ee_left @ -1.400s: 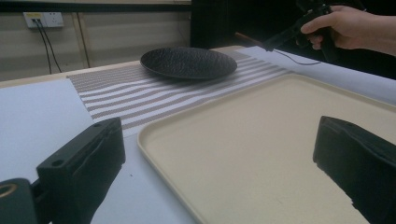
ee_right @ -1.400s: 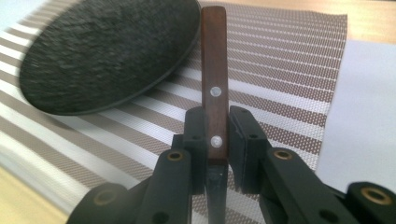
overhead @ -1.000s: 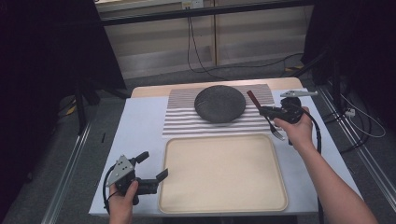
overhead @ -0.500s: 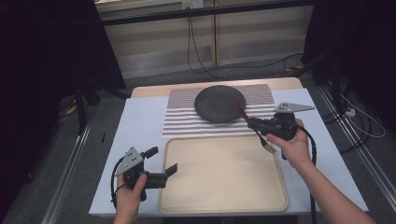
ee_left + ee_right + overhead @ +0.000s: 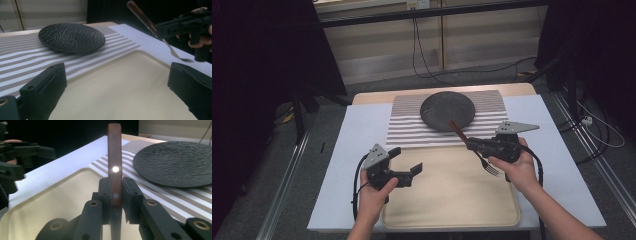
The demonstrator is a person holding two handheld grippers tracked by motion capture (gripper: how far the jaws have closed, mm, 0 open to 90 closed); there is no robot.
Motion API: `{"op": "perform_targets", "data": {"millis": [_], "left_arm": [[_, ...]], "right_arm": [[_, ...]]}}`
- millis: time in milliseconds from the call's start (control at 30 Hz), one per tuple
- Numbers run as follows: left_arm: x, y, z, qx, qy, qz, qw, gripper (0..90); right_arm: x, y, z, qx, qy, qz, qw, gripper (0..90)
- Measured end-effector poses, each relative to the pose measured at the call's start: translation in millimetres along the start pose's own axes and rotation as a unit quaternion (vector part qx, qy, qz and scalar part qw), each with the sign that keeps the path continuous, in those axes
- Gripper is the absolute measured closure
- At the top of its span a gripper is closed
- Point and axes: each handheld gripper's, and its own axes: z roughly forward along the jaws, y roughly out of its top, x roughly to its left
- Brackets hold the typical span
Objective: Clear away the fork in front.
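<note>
The right gripper [image 5: 477, 145] has its fingers clamped on the wooden handle of a fork [image 5: 114, 170], gripped low near the rivets so that the handle juts toward the far side and the metal tines hang down toward the near side, over the right part of the cream tray [image 5: 452, 210]. In the high view the fork [image 5: 484, 162] rides above the tray, apparently touching nothing; this tilted carry probably keeps the tines clear of the surface. The left gripper [image 5: 404, 165] hovers over the tray's near left corner with its fingers spread wide and holding nothing, likely parked out of the way. Farther off, a dark textured plate [image 5: 447, 111] sits on a striped placemat [image 5: 412, 127], just beyond the tray, on the white-covered table [image 5: 357, 135].
</note>
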Motion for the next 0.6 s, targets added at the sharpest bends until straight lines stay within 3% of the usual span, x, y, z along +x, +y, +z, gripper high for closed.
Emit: {"op": "perform_targets", "data": {"millis": [200,400,533,600], "left_arm": [[-7.4,10.5,21.3,0.003,0.0,-0.021,0.9998,3.1],[-12.7,19.0,36.9,0.004,-0.014,-0.025,0.9996,6.8],[-15.2,23.0,45.4,0.001,-0.018,-0.044,0.9989,11.3],[-16.3,24.7,50.4,-0.007,-0.024,-0.065,0.9976,15.2]], "right_arm": [[8.9,-0.8,3.9,-0.002,0.015,-0.002,0.9999,78.1],[16.5,-1.8,10.3,-0.001,0.026,-0.005,0.9996,78.1],[18.6,-2.5,13.3,-0.001,0.032,-0.005,0.9995,78.0],[20.7,-2.5,15.2,-0.004,0.039,-0.006,0.9992,78.0]]}}
